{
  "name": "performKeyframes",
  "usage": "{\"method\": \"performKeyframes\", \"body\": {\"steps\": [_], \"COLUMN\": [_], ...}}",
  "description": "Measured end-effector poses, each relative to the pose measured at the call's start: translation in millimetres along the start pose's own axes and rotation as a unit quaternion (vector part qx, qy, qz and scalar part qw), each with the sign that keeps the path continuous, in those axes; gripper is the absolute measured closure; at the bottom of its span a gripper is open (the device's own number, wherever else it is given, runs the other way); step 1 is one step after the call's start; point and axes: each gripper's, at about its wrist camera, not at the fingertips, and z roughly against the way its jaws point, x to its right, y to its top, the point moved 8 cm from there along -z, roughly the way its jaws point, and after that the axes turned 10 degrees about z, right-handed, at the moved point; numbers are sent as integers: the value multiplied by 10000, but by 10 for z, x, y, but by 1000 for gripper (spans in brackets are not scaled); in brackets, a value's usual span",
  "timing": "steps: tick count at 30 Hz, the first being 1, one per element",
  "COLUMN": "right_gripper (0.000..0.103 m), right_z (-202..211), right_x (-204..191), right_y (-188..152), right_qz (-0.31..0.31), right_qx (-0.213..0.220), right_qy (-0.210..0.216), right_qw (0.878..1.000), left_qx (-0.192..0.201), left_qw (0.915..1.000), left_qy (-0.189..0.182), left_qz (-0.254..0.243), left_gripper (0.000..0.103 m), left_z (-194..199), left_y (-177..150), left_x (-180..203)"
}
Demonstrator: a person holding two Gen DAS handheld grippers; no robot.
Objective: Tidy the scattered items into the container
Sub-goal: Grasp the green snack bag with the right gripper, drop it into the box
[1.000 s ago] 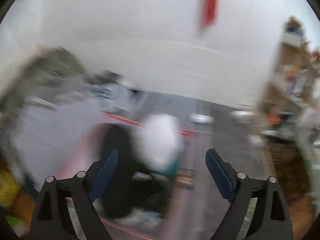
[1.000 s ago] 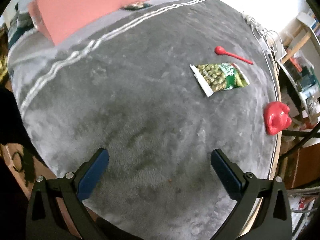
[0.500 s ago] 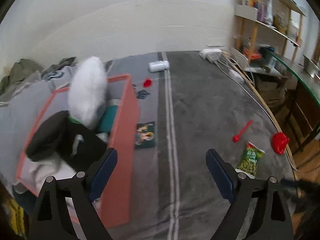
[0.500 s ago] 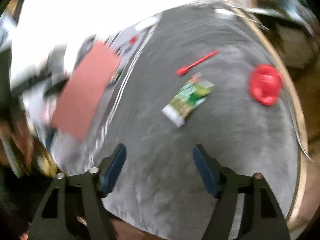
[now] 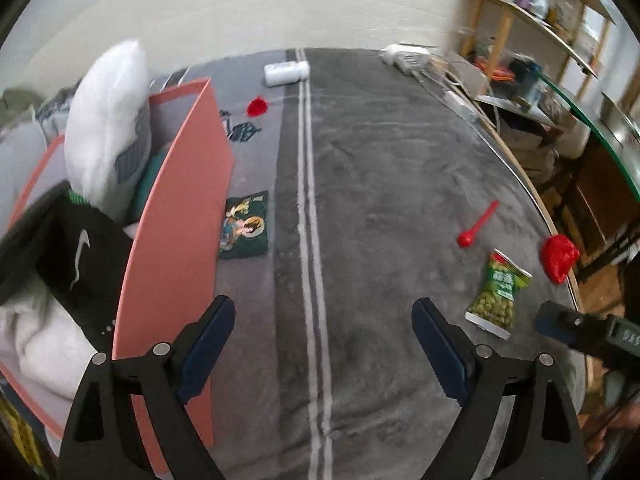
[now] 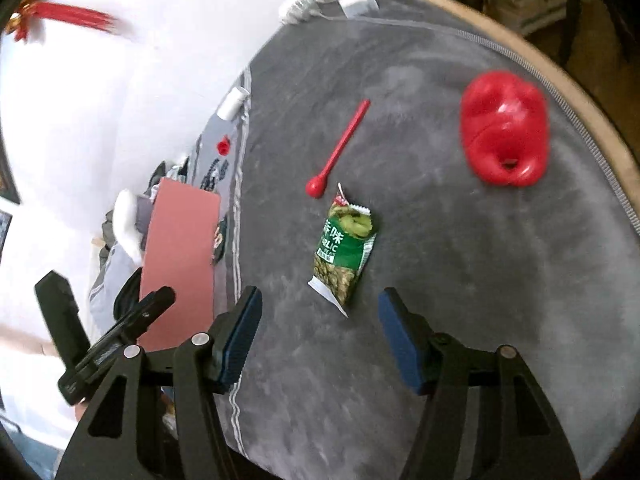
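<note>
A green pea snack packet (image 6: 346, 248) lies on the grey blanket (image 6: 460, 280). Its near end is just ahead of my right gripper (image 6: 320, 300), whose jaws are closing without touching it. Beyond it lie a red spoon (image 6: 340, 148) and a red plastic toy (image 6: 504, 128). My left gripper (image 5: 323, 312) hangs open and empty over the blanket's white stripes. The pink container (image 5: 180, 216) stands at its left, holding a white cushion (image 5: 108, 120), a black cap (image 5: 76, 248) and white cloth. A green picture card (image 5: 244, 226) lies beside the container.
A white bottle (image 5: 286, 73) and a small red piece (image 5: 256, 106) lie at the far end of the blanket. The wooden rim (image 5: 532, 196) runs along the right, with shelves (image 5: 520, 20) and a glass top beyond. A power strip (image 5: 404, 54) and cables lie at the back.
The left gripper has sunk toward the blanket beside the container. The right gripper has rolled and narrowed its jaws, and the snack packet now lies close ahead of its fingers.
</note>
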Motion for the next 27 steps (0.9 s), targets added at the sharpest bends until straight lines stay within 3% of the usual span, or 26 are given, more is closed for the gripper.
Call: {"method": "performKeyframes", "body": {"steps": [3,7,9,10,13,16,21,23,25,26,27], "right_gripper": [42,43,71,77,79,79,79,79,79,79,79], "right_z": [-143,-447,-528,-561,-507,-308,-140,-162,-190,-206,-217], "right_x": [-9,93,142,142,103,-206,-347,-314,-332,-354,-356], "right_y": [41,99,161,187,168,119,23,-23,-44,-76,-105], "right_qz": [-16,69,53,66,-192,202,593,536,553,605,650], "right_qx": [-30,-212,-163,-181,-128,-176,-351,-506,-620,-681,-743], "right_qy": [-102,-475,-436,-310,241,766,964,1026,1127,1147,1142], "right_qw": [9999,9986,9989,9993,9994,9967,9930,9920,9901,9892,9885], "left_qx": [62,515,675,782,1112,1355,930,666,260,145,147], "left_qw": [10000,9983,9965,9947,9881,9805,9709,9705,9756,9800,9873], "left_qy": [31,183,361,567,1049,1424,2208,2317,2177,1956,1439], "left_qz": [39,-186,-327,-344,-173,-66,-49,-59,118,326,664], "left_gripper": [13,13,13,13,13,13,14,14,15,39,70], "left_z": [-92,-121,-183,-238,-429,-770,-1706,-2034,-2337,-2419,-2434], "left_y": [68,341,545,710,1214,1779,2404,2475,2447,2427,2443], "left_x": [-52,13,66,84,100,111,-80,-162,-272,-323,-348]}}
